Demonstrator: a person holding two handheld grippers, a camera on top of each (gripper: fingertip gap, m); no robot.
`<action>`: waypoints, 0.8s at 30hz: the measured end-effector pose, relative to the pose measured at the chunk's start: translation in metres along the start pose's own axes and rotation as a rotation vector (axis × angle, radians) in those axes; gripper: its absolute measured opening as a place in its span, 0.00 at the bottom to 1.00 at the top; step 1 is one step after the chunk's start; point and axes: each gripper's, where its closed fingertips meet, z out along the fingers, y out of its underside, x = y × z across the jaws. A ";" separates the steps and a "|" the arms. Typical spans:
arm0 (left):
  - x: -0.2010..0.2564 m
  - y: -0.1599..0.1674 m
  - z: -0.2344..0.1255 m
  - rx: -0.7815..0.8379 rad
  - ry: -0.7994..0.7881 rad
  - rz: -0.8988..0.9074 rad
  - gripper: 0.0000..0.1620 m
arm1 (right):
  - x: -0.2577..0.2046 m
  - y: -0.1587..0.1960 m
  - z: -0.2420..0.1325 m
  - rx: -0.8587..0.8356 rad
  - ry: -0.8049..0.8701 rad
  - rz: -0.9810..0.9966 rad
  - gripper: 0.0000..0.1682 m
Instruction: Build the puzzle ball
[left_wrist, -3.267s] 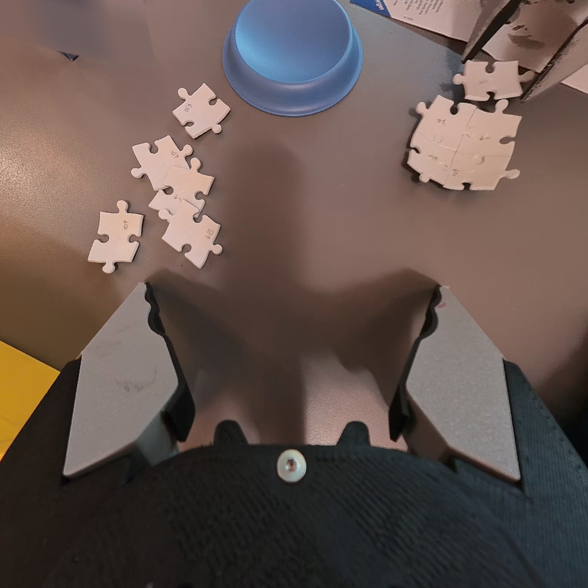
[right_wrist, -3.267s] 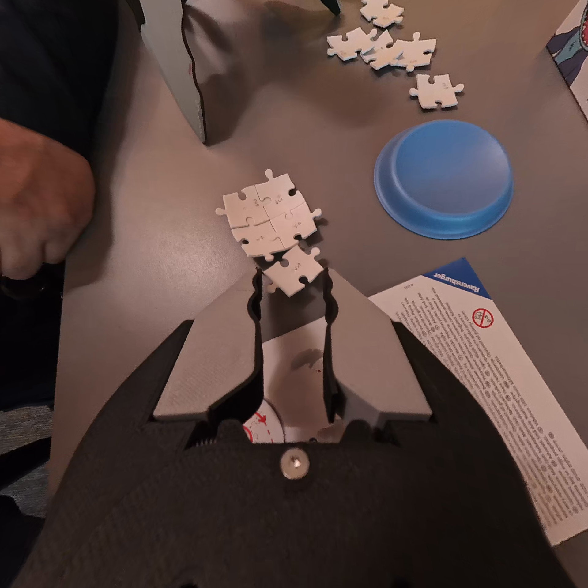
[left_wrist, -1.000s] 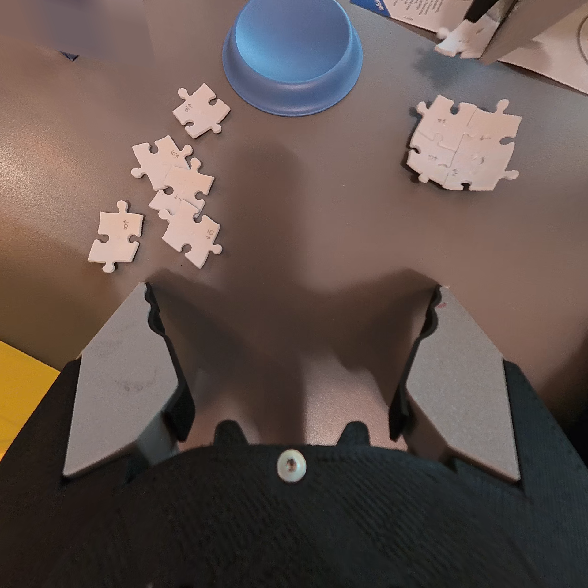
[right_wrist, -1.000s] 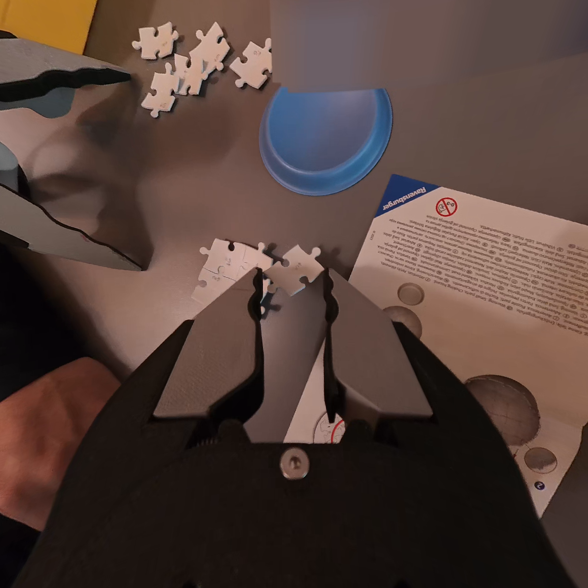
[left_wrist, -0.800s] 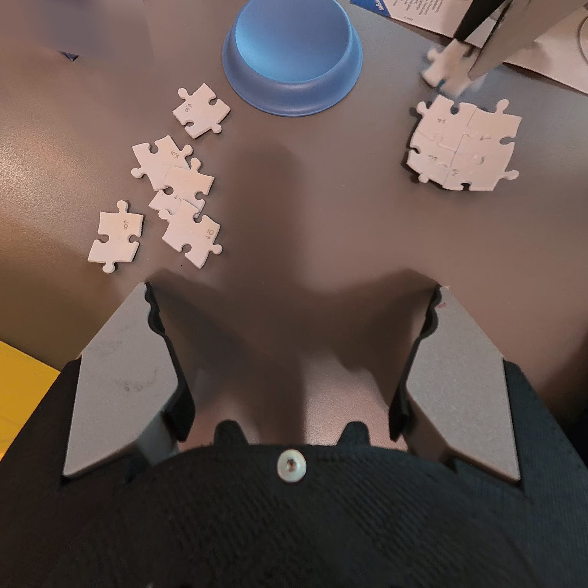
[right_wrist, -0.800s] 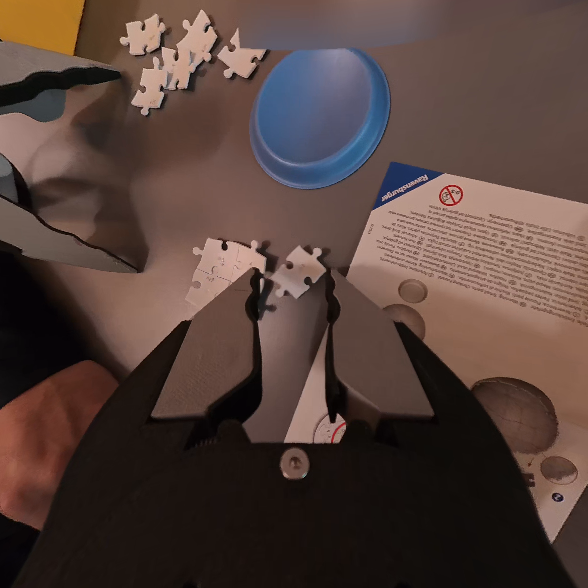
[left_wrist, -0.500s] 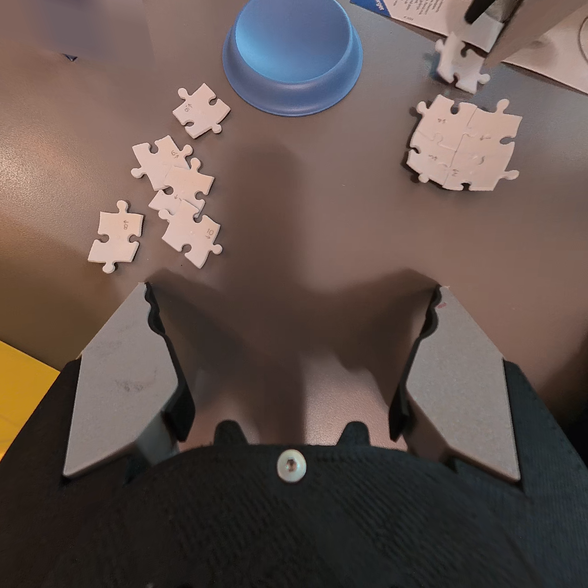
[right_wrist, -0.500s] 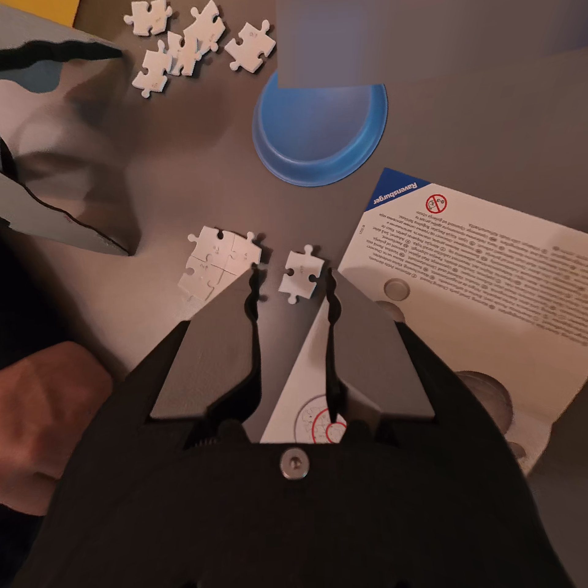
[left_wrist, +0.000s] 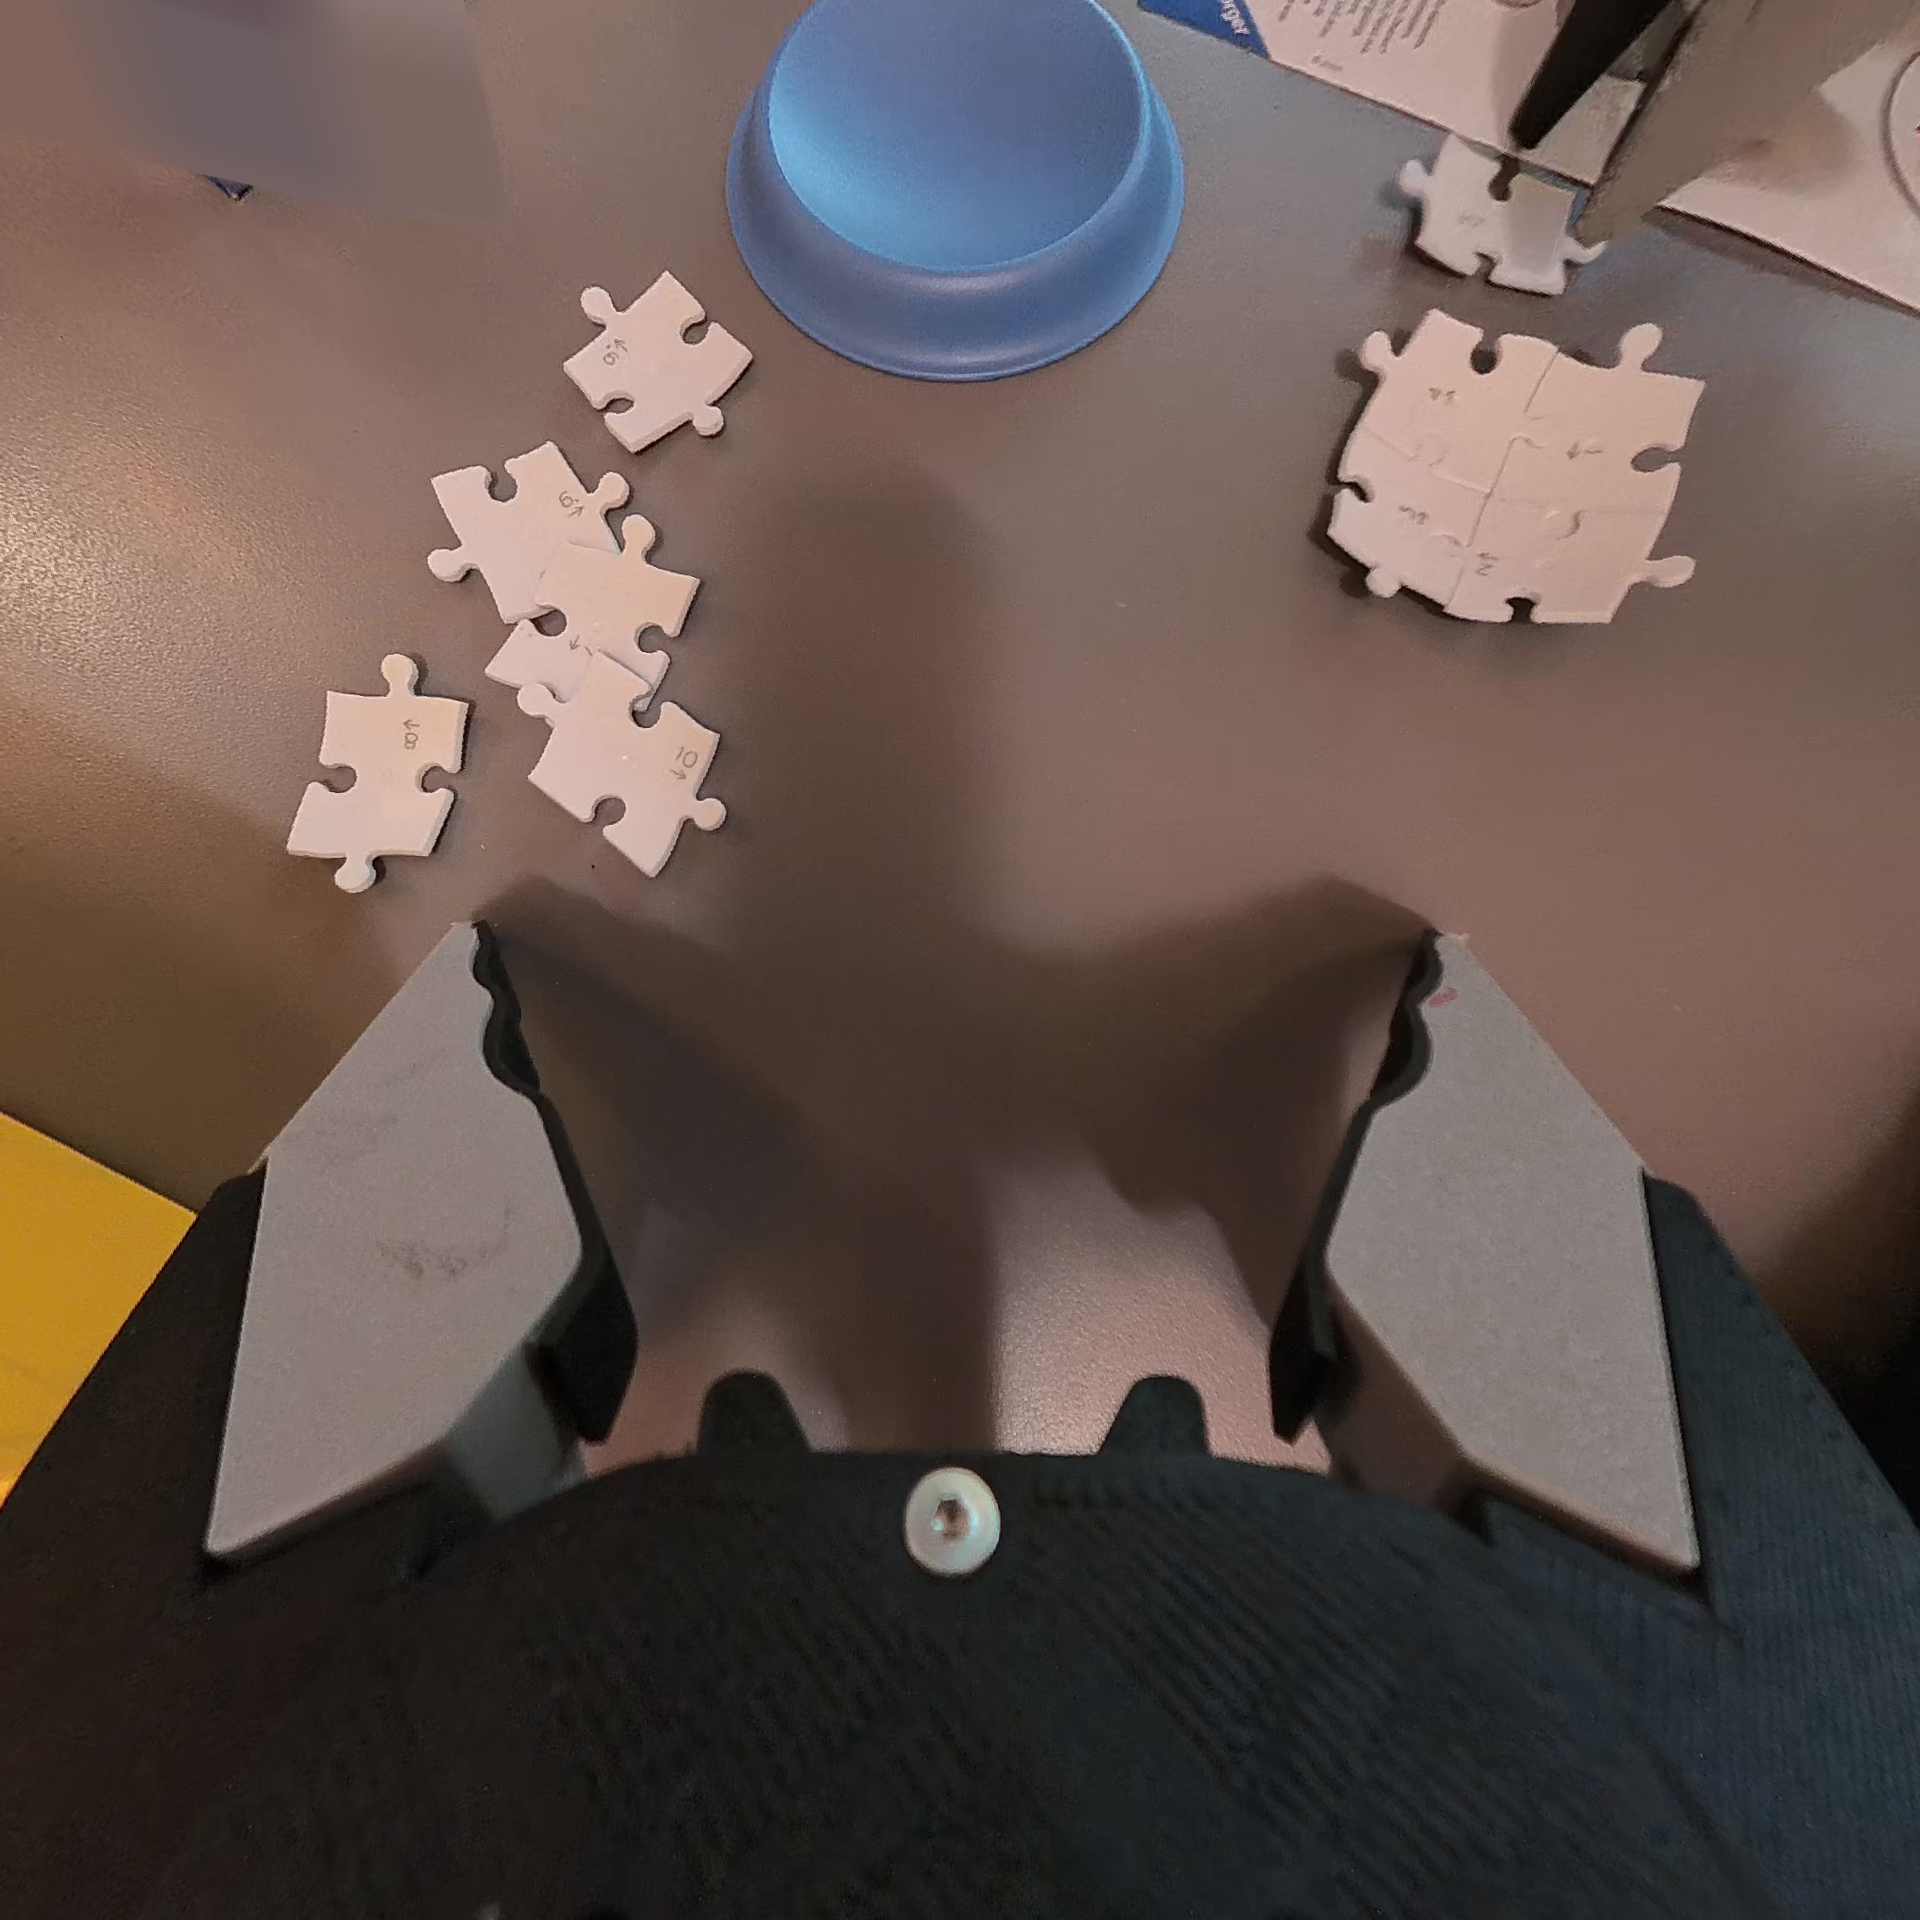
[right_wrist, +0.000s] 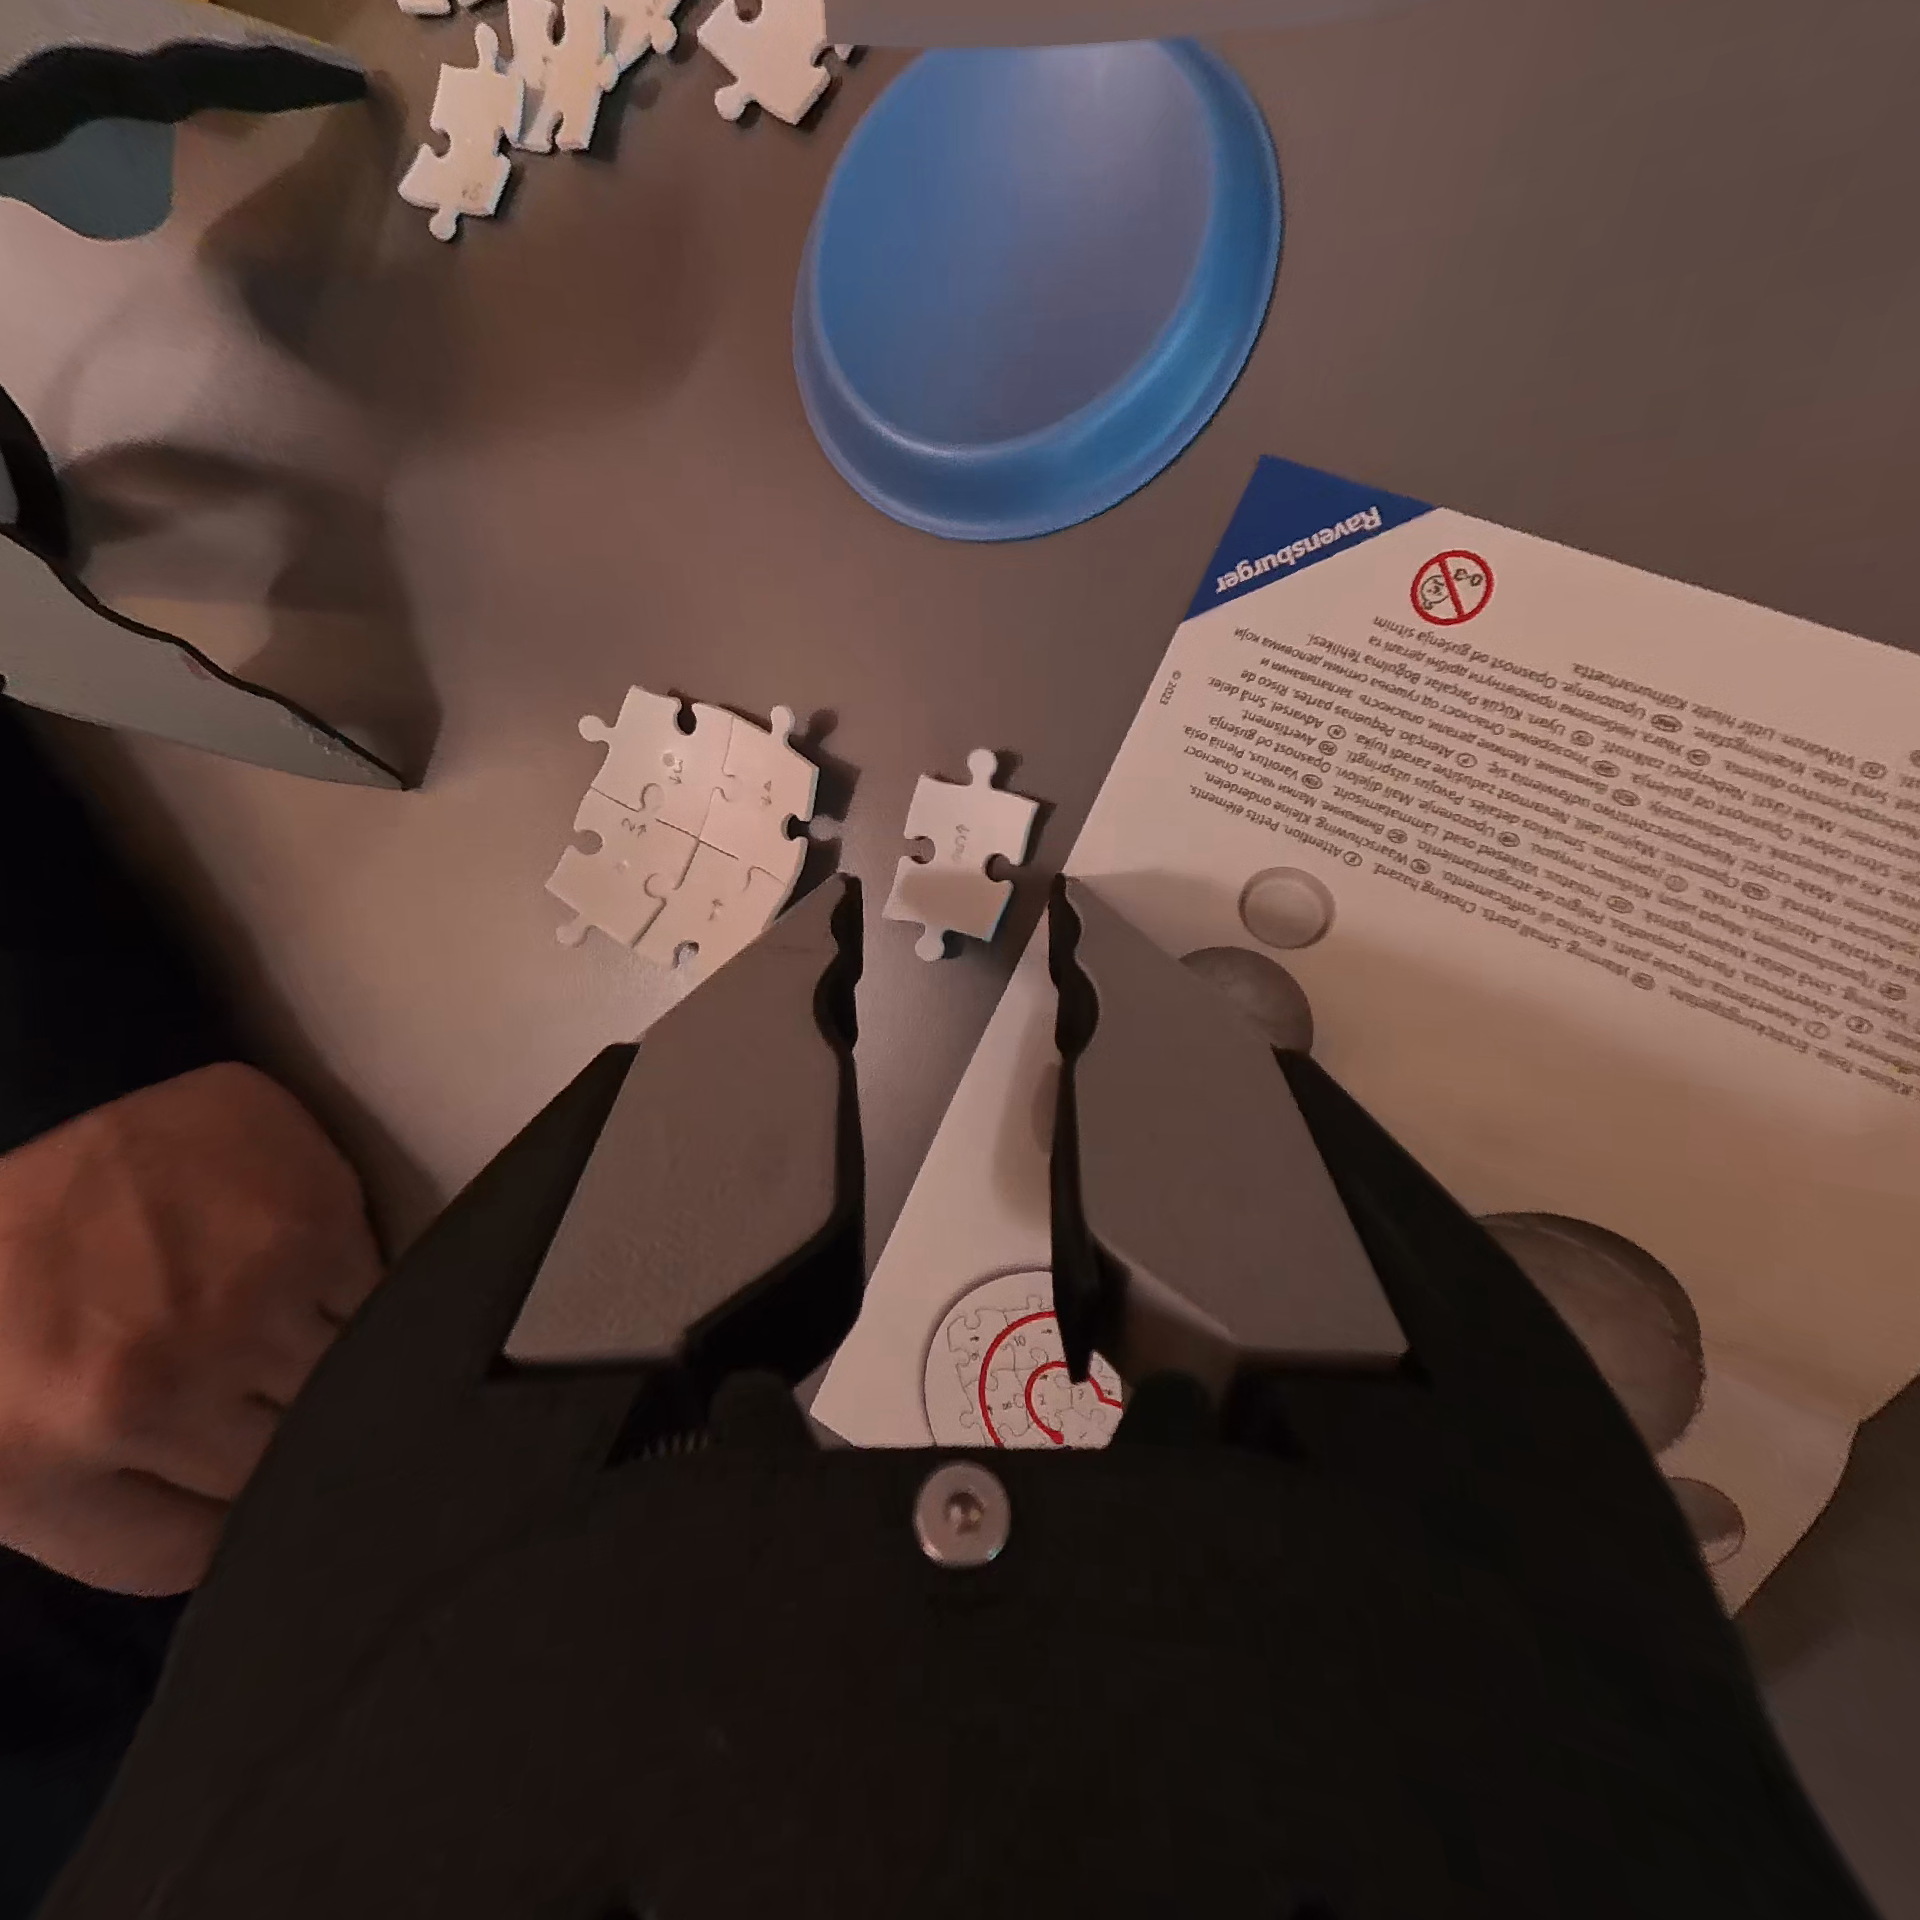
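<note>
While my right hand-held gripper (right_wrist: 951, 899) hovers slightly parted and empty just short of a loose piece (right_wrist: 961, 854), my left hand-held gripper (left_wrist: 956, 956) hangs wide open, empty. Beyond: joined pieces (right_wrist: 686, 826), a printed leaflet (right_wrist: 1558, 831), a blue stand (right_wrist: 1039, 281).

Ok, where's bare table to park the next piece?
The widest bare table lies between the loose pieces and the joined patch, below the blue bowl. It is crowded where the single piece lies between patch and instruction sheet.
</note>
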 end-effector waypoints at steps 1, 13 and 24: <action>0.000 0.000 0.000 0.000 0.000 0.000 0.98 | 0.000 0.000 0.000 0.001 -0.003 0.001 0.20; 0.000 0.000 0.000 0.000 0.000 0.000 0.98 | -0.003 0.002 0.003 -0.022 0.057 -0.055 0.13; 0.000 0.000 0.000 0.000 0.000 0.000 0.98 | -0.008 0.003 0.008 -0.028 0.019 -0.087 0.00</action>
